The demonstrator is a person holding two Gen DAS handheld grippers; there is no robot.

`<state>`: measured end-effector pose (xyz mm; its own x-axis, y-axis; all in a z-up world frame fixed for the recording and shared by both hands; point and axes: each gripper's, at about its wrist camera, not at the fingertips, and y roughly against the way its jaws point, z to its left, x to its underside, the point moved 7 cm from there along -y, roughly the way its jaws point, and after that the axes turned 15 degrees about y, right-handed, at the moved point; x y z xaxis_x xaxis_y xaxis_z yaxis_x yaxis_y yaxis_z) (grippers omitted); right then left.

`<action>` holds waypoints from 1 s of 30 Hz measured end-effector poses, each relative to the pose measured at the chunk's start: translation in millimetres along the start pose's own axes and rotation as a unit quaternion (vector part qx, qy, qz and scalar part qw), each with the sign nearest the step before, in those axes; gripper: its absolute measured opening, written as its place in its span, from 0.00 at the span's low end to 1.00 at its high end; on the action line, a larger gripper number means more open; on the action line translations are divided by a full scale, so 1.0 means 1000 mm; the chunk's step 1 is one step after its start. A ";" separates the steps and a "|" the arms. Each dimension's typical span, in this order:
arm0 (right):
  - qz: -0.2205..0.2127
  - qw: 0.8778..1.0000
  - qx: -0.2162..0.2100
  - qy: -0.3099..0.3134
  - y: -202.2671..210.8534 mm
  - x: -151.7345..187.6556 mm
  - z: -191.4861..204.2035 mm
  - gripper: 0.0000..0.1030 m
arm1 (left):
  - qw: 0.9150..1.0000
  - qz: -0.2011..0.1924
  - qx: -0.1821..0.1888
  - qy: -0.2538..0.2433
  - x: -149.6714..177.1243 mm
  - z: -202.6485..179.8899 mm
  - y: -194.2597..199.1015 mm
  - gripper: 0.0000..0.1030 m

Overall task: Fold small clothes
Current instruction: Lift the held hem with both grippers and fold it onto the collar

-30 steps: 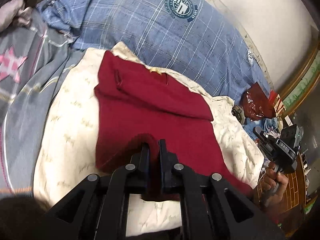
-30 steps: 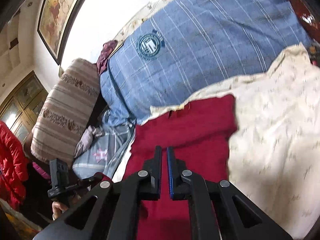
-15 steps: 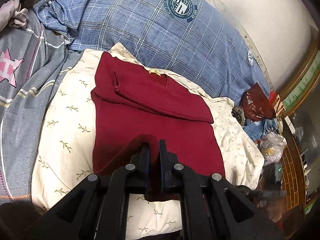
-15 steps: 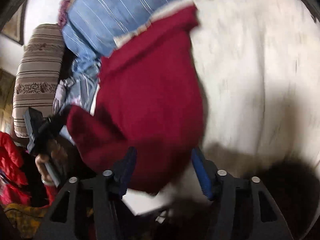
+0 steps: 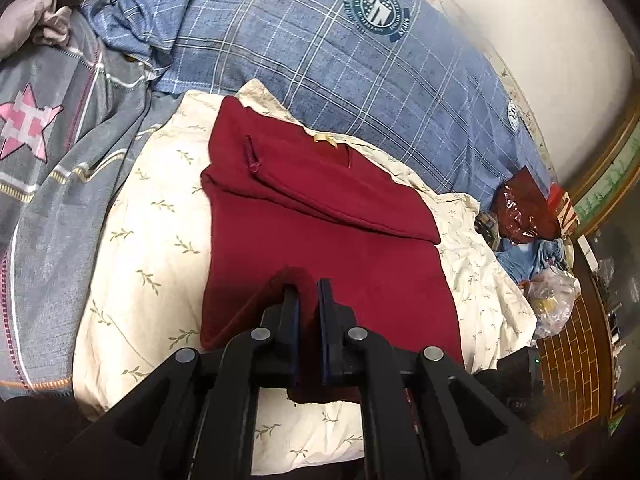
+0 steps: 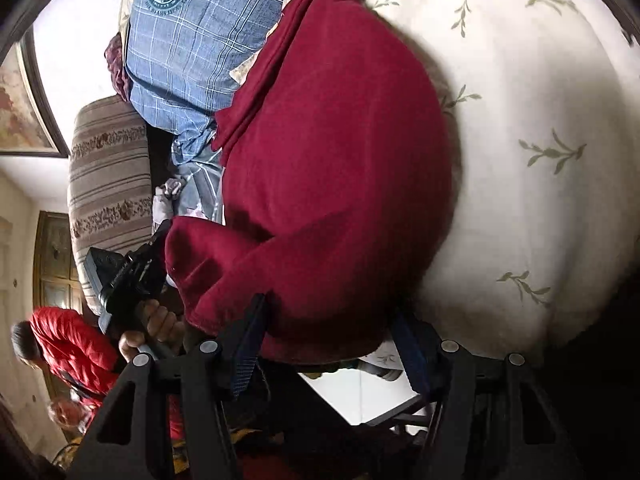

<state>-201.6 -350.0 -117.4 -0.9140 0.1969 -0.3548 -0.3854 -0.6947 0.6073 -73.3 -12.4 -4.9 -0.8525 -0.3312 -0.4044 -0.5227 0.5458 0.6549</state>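
**Left jaws pinched on hem, right jaws spread at garment's near corner**

Jaws of left gripper (image 5: pixel 307 294) clamped tight, a raised ridge of dark red knit garment (image 5: pixel 320 216) nipped between the pads at its near edge. Cloth lifted into a small peak at the pinch; rest of garment flat, upper part folded across itself in a diagonal band, small yellow neck label (image 5: pixel 325 139) showing at far end.

Jaws of right gripper (image 6: pixel 334 338) spread wide, blue-lined fingers (image 6: pixel 246 344) either side of the garment's (image 6: pixel 332 152) rounded near corner. Pads not seen pressing on the cloth; hem edge sits between and just beyond them. Contact at the right-hand finger too shadowed to tell.

Garment spread on cream pillow with green sprig print (image 5: pixel 148 248), seen also in right wrist view (image 6: pixel 520 160). Beyond it, blue plaid bedding with round crest (image 5: pixel 340 60). Grey quilt with pink star (image 5: pixel 44 152) to the left. Glossy red bag (image 5: pixel 524 208) and clear plastic bag (image 5: pixel 554 296) off the pillow's far right.

Right wrist view: hand (image 6: pixel 154 326) gripping black handle of the left tool, striped brown cushion (image 6: pixel 108 184) behind, red padded jacket (image 6: pixel 68 344) low left.
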 end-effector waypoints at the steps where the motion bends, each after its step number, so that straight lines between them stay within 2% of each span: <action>1: -0.004 1.000 0.010 0.010 0.003 -0.001 0.003 0.64 | 1.000 0.000 0.000 0.001 0.000 0.001 0.001 0.05; 5: -0.035 0.999 0.036 0.017 0.019 -0.010 0.003 0.79 | 1.000 0.000 -0.002 0.001 -0.001 0.004 0.000 0.05; 7: -0.039 0.999 0.027 0.007 0.014 -0.011 0.000 0.82 | 1.000 -0.001 -0.001 0.003 -0.001 0.003 -0.002 0.05; 9: -0.020 1.000 0.018 0.013 0.000 -0.007 0.002 0.80 | 1.000 -0.002 -0.001 0.004 -0.002 0.002 -0.003 0.05; 10: -0.009 1.000 0.008 0.019 -0.009 -0.003 0.005 0.72 | 1.000 -0.002 -0.001 0.002 -0.002 0.002 -0.003 0.05; 11: -0.009 1.000 0.002 0.022 -0.012 -0.001 0.006 0.50 | 1.000 -0.002 -0.003 0.000 -0.001 0.002 -0.003 0.05; 12: -0.010 1.000 0.004 0.028 -0.014 0.000 0.008 0.36 | 1.000 -0.002 -0.004 -0.003 0.000 0.001 -0.002 0.05; 13: -0.011 0.999 0.003 0.036 -0.013 -0.001 0.010 0.16 | 1.000 -0.002 -0.005 -0.005 0.000 0.002 -0.002 0.05; 17: -0.041 0.995 0.018 0.084 0.009 -0.012 0.026 0.13 | 1.000 -0.004 -0.005 -0.005 0.003 0.002 0.004 0.05; 21: -0.080 0.987 0.025 0.137 0.030 -0.038 0.053 0.12 | 1.000 -0.024 0.006 -0.003 -0.002 -0.005 0.013 0.05; 27: -0.171 0.964 0.059 0.197 0.048 -0.116 0.085 0.12 | 0.998 -0.064 0.011 -0.001 -0.035 -0.017 0.016 0.06; 30: -0.192 0.956 0.070 0.209 0.047 -0.157 0.091 0.12 | 0.997 -0.079 0.008 -0.006 -0.058 -0.023 0.010 0.06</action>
<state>-87.7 -350.8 31.1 -0.5829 0.1048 -0.8057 -0.7218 -0.5221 0.4543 -29.1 -5.6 39.7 -0.7595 -0.4050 -0.5091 -0.6501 0.5003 0.5719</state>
